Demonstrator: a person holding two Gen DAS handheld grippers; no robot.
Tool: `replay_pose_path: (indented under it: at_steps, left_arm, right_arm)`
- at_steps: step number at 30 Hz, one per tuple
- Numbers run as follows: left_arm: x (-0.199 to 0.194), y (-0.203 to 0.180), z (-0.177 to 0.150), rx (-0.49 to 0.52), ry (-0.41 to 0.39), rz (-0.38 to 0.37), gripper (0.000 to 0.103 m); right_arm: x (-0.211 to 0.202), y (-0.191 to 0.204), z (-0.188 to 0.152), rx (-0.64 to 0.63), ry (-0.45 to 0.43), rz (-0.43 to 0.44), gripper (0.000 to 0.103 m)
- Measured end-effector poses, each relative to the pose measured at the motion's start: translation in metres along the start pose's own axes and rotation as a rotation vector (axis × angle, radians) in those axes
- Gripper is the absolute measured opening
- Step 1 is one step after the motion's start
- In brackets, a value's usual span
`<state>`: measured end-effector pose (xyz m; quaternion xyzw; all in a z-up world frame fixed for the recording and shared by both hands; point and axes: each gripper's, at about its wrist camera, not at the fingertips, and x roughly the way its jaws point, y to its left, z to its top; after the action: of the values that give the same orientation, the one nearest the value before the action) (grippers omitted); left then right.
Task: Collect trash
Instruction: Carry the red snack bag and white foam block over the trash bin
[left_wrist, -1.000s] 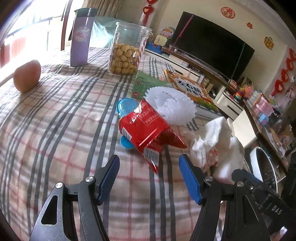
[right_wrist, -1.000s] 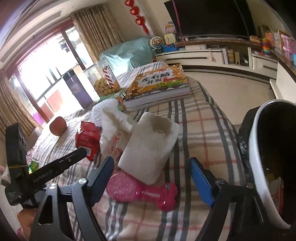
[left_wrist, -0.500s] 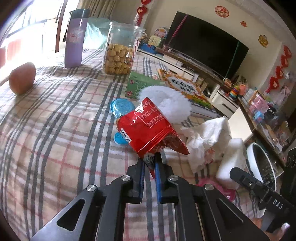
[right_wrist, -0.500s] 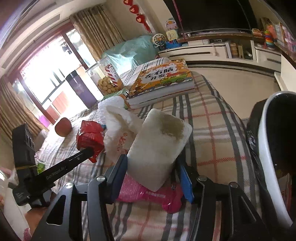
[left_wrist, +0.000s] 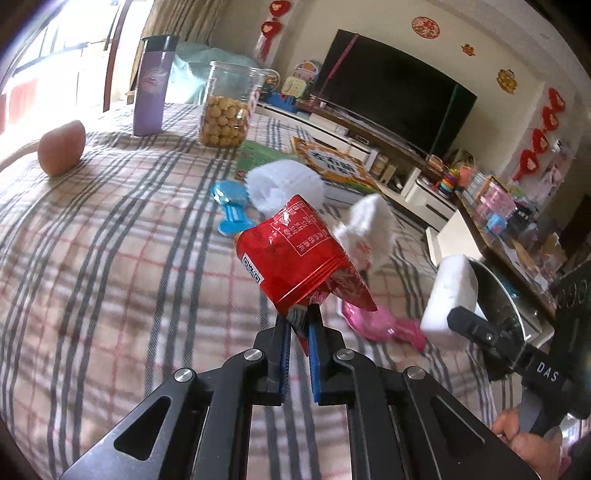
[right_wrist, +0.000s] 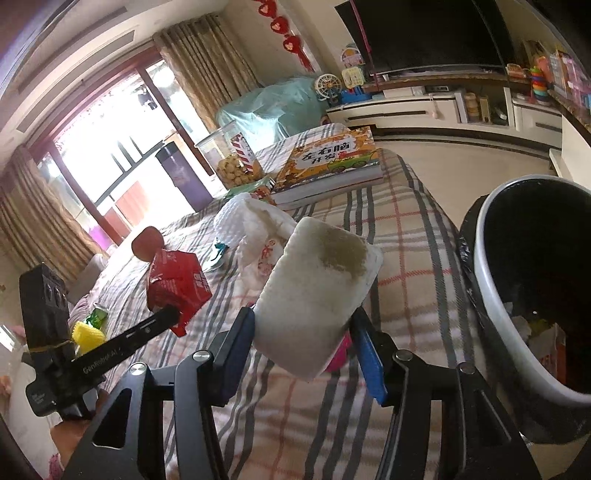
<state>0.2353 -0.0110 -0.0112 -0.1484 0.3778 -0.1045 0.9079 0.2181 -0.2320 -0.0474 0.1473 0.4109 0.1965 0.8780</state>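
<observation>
Pinching the red wrapper (left_wrist: 295, 254), left claw (left_wrist: 298, 328) fully closed; right claw (right_wrist: 303, 328) half-open clamps stained foam block (right_wrist: 317, 291); carry both steadily over bin (right_wrist: 491, 295) at right.

The left hand-held gripper (left_wrist: 298, 334) pinches the crinkled red foil snack wrapper (left_wrist: 295, 254) above the plaid-clothed counter (left_wrist: 110, 258). Beyond it lie a blue plastic toy (left_wrist: 231, 206) and white foam netting (left_wrist: 284, 184); further back stands a clear cookie jar (left_wrist: 225, 110). To its right, the right hand-held gripper (right_wrist: 306, 332) grips a white foam block (right_wrist: 317, 295), with the white-rimmed black bin (right_wrist: 495, 295) to that gripper's right.
</observation>
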Motion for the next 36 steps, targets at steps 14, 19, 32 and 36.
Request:
replay_pose_path:
  at_steps: [14,19,32,36]
  left_arm:
    - [-0.004,-0.046,-0.013,0.095,0.03,-0.085,0.007]
    - [0.002,-0.057,-0.014,0.115,0.039,-0.108,0.007]
    - [0.021,-0.094,-0.013,0.179,0.066,-0.161,0.007]
    - [0.025,-0.108,-0.013,0.202,0.071,-0.174,0.007]
  right_arm:
    - [-0.041,-0.019,-0.012,0.015,-0.04,-0.019,0.054]
    - [-0.056,-0.031,-0.014,0.028,-0.057,-0.037,0.054]
    - [-0.088,-0.062,-0.016,0.069,-0.098,-0.088,0.054]
    - [-0.098,-0.072,-0.018,0.083,-0.109,-0.107,0.054]
